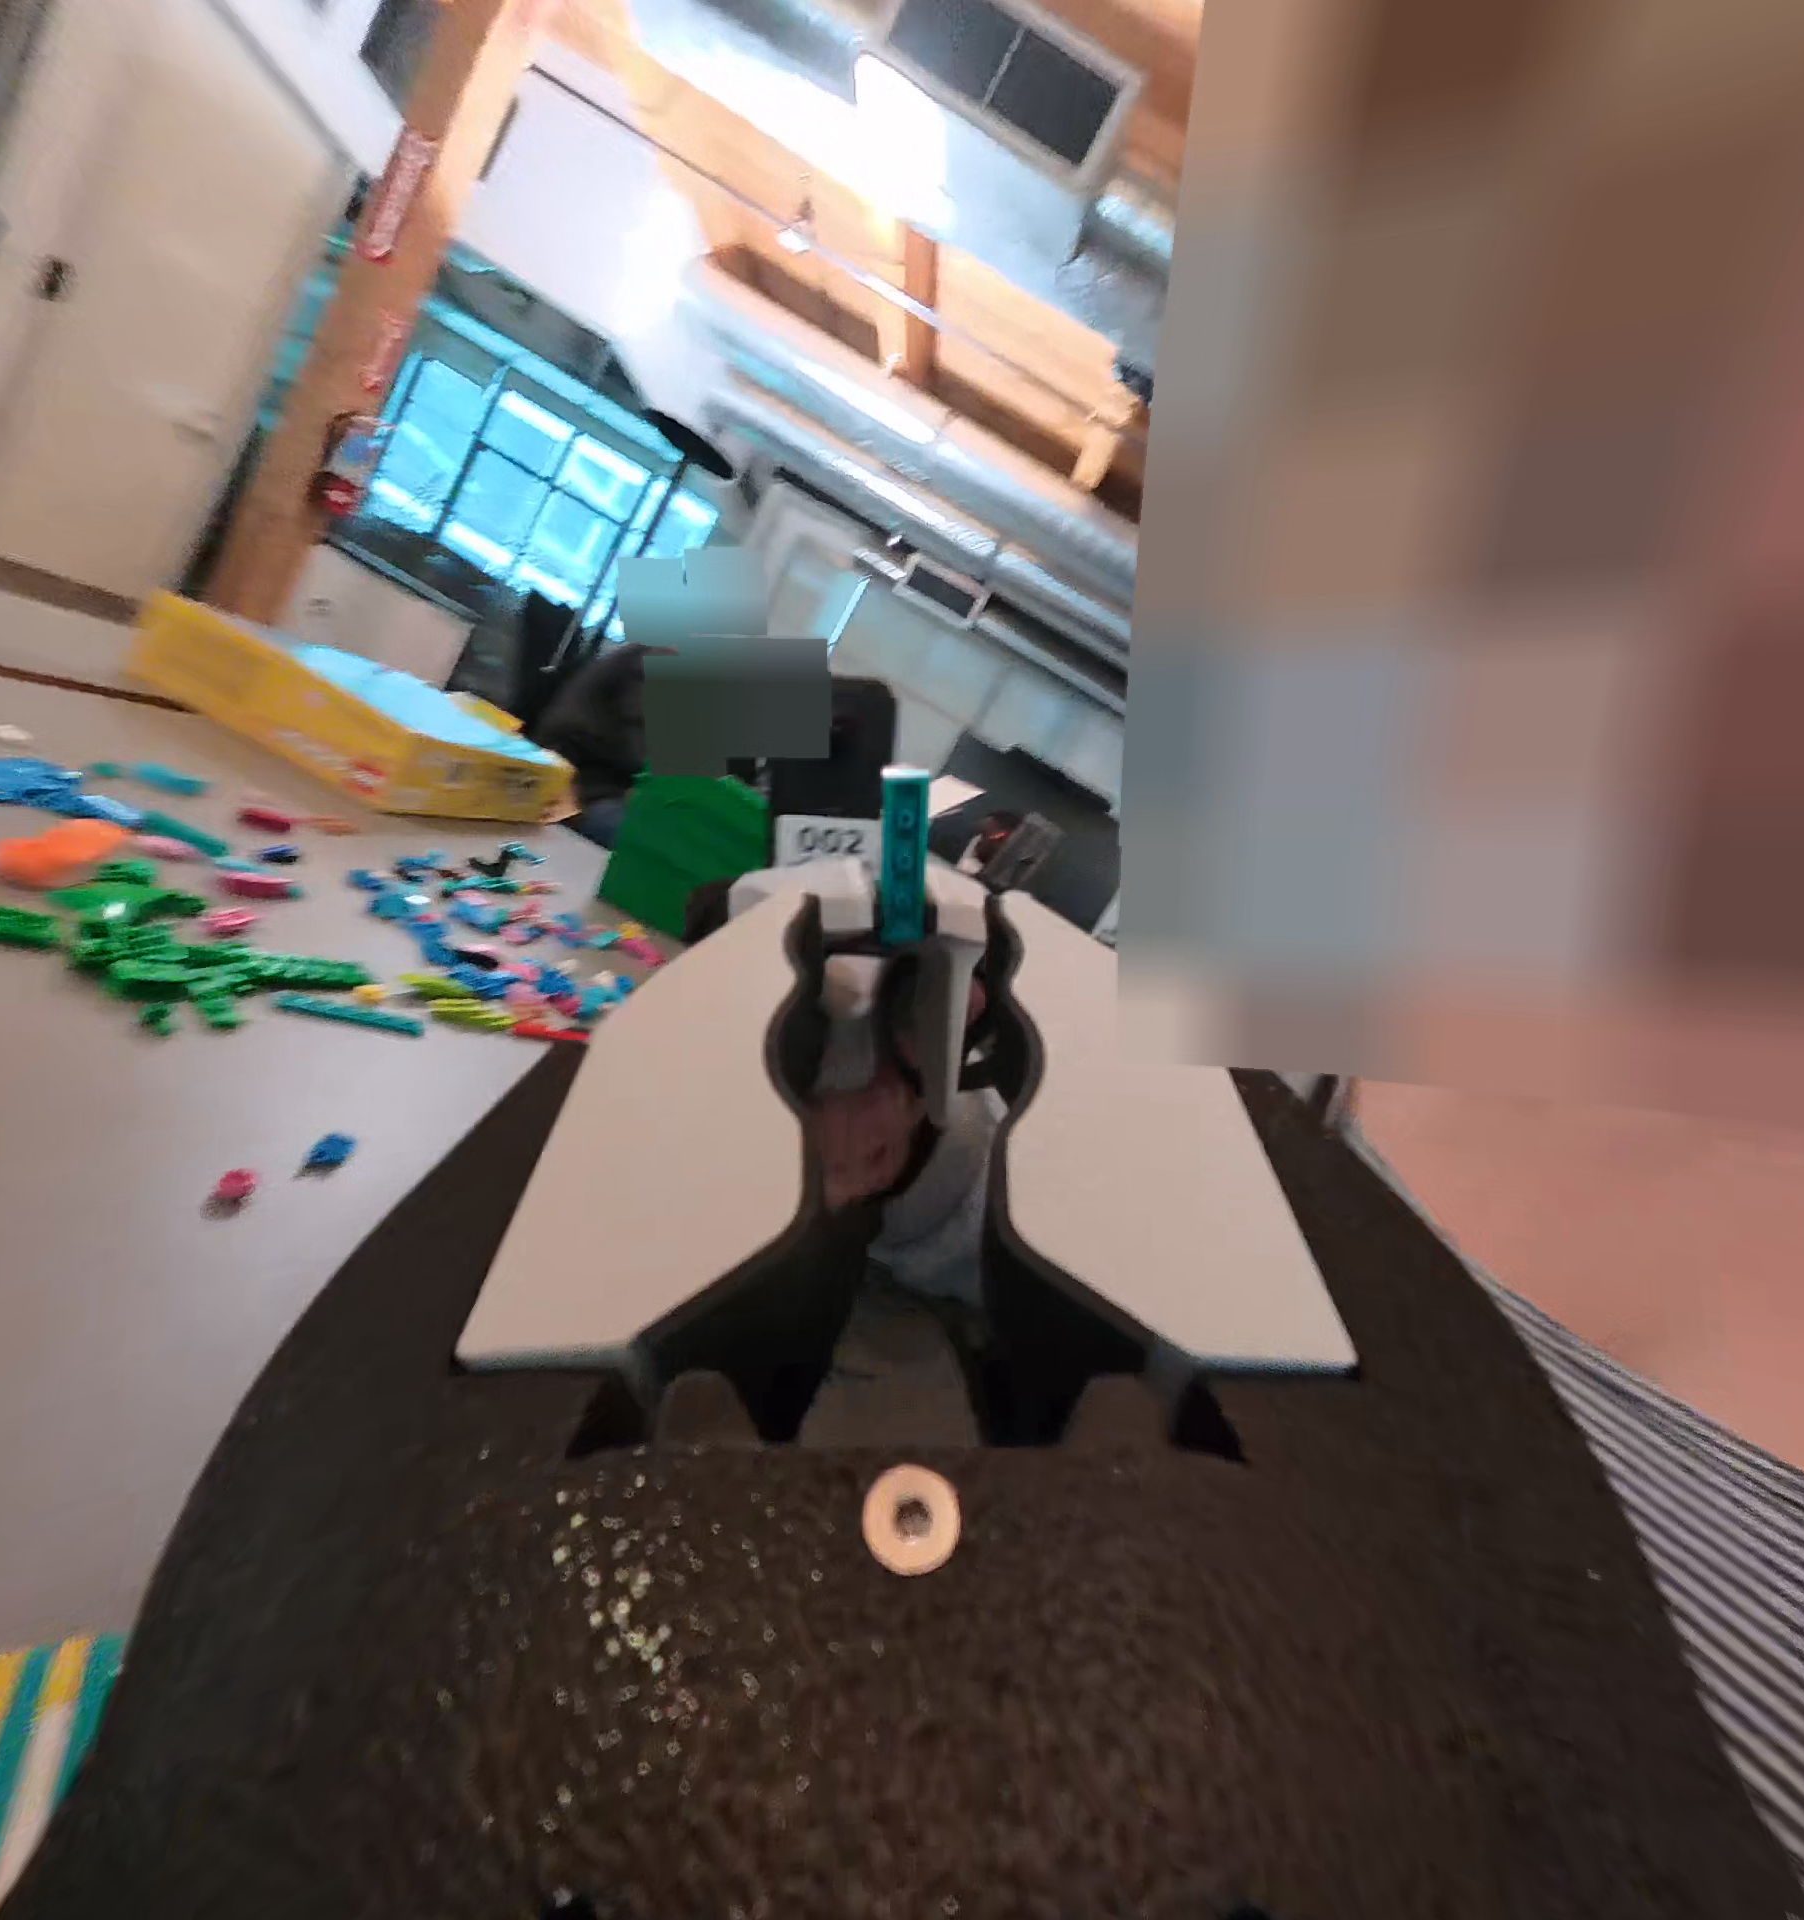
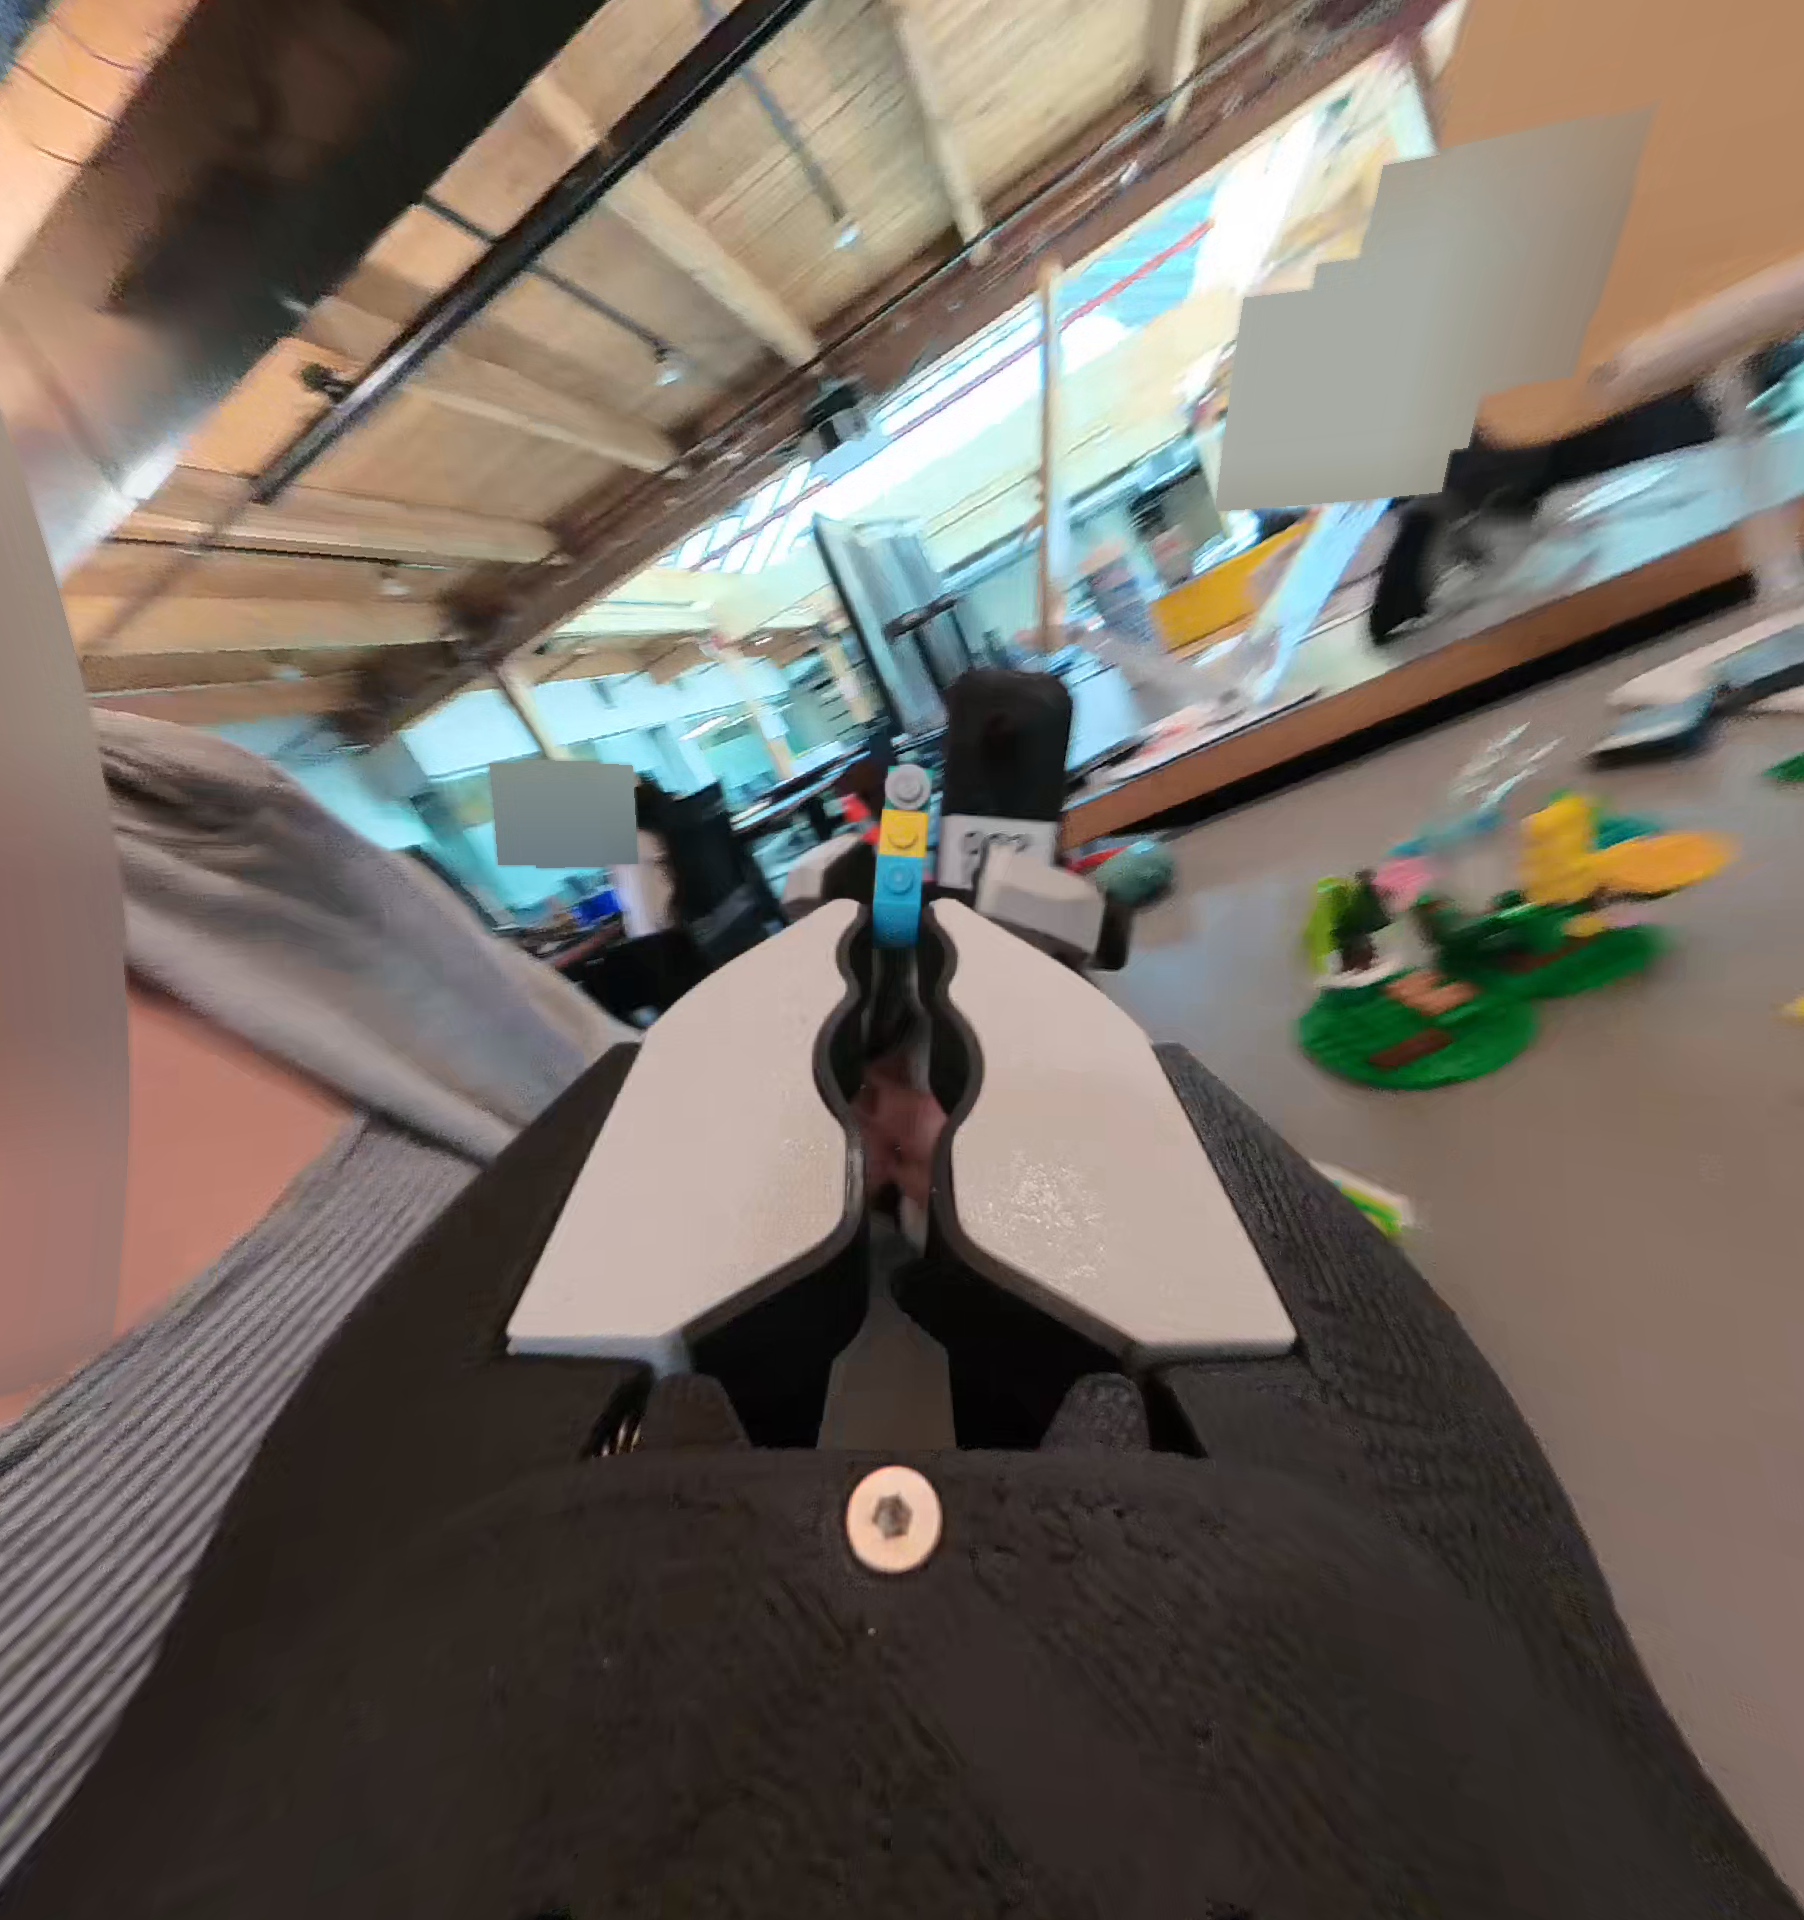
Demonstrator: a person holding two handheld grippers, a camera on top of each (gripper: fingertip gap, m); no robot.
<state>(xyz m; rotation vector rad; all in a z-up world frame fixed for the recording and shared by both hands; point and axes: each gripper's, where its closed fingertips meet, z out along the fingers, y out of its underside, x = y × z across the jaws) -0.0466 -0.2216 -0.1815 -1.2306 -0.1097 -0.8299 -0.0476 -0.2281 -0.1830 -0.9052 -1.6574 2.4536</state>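
Observation:
In the right wrist view my right gripper is shut on the lower end of a narrow blue brick strip. The strip stands upright and carries a yellow piece and a grey round piece. The same strip shows teal in the left wrist view, pinched between the right gripper's white fingers. My left gripper is open, facing the right one, with its fingertips on either side of the right gripper's tips. It holds nothing. It also shows in the right wrist view, just behind the strip.
Several loose coloured bricks lie on the grey table, with a yellow box and a green plate behind them. A green brick model with plants stands to the right. A striped sleeve is close by. My two grippers' fingertips are within a few centimetres of each other.

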